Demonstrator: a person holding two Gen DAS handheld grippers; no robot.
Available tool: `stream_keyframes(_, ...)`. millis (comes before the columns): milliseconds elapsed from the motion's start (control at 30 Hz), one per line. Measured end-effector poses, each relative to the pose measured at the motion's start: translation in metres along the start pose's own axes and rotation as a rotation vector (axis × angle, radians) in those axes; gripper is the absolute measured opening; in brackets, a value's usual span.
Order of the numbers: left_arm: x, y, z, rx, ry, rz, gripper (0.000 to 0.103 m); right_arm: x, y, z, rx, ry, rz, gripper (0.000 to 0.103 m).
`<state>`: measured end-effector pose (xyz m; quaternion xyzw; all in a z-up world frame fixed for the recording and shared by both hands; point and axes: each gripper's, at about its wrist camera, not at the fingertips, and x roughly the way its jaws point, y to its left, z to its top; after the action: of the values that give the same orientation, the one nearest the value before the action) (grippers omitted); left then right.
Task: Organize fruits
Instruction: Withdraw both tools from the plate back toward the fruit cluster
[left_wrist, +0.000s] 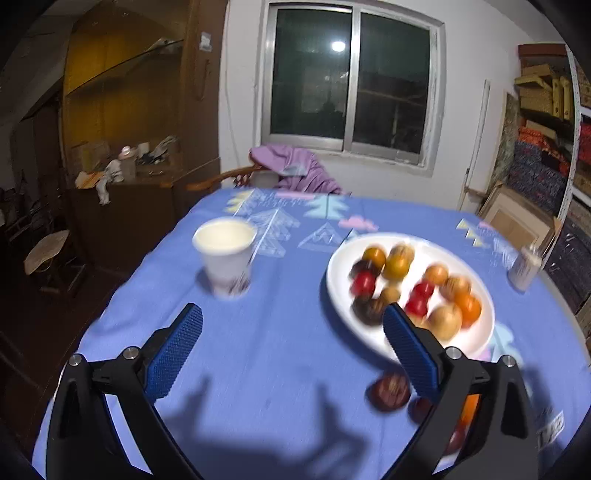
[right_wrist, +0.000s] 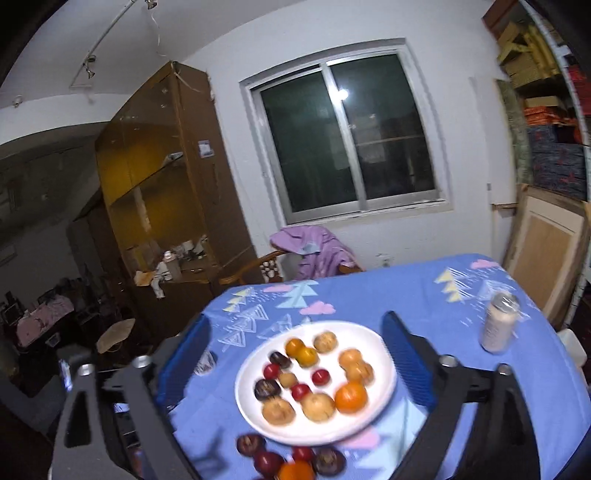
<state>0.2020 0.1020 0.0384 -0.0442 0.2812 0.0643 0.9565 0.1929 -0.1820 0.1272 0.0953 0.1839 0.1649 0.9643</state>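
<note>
A white plate (left_wrist: 476, 343) (right_wrist: 380, 354) on the blue tablecloth holds several small fruits: oranges, red ones, tan ones and dark ones. More loose fruits lie on the cloth in front of the plate: a dark one (left_wrist: 390, 392) and a cluster (right_wrist: 291, 459) of dark, red and orange ones. My left gripper (left_wrist: 291, 325) is open and empty, above the cloth left of the plate. My right gripper (right_wrist: 295, 332) is open and empty, above the plate.
A white paper cup (left_wrist: 225, 254) stands on the table's left side. A can (right_wrist: 498, 323) (left_wrist: 524, 267) stands at the right. A chair with a purple garment (left_wrist: 295, 168) is behind the table. A wooden cabinet stands left, shelves right.
</note>
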Motion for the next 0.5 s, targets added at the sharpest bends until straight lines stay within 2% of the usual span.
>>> stream_keyframes(133, -0.018, 0.003, -0.047, -0.019, 0.056, -0.029, 0.096, -0.026, -0.034, -0.062, 0.058, -0.011, -0.103, 0.100)
stream_keyframes(200, -0.024, -0.004, -0.060, 0.016, 0.072, -0.048, 0.096, -0.025, -0.065, -0.089, 0.159, 0.089, -0.193, 0.100)
stream_keyframes(233, -0.028, -0.010, -0.066, 0.047, 0.071, -0.047, 0.096, -0.026, -0.079, -0.097, 0.221, 0.120, -0.186, 0.100)
stream_keyframes(333, -0.037, -0.022, -0.076, 0.105, 0.056, -0.038, 0.097, -0.032, -0.110, -0.106, 0.398, 0.128, -0.151, 0.100)
stream_keyframes(433, -0.044, -0.031, -0.084, 0.135, 0.061, -0.107, 0.099, -0.034, -0.129, -0.111, 0.501, 0.130, -0.141, 0.100)
stream_keyframes(500, -0.049, -0.046, -0.089, 0.201, 0.044, -0.127, 0.099, -0.031, -0.132, -0.116, 0.546, 0.154, -0.140, 0.100)
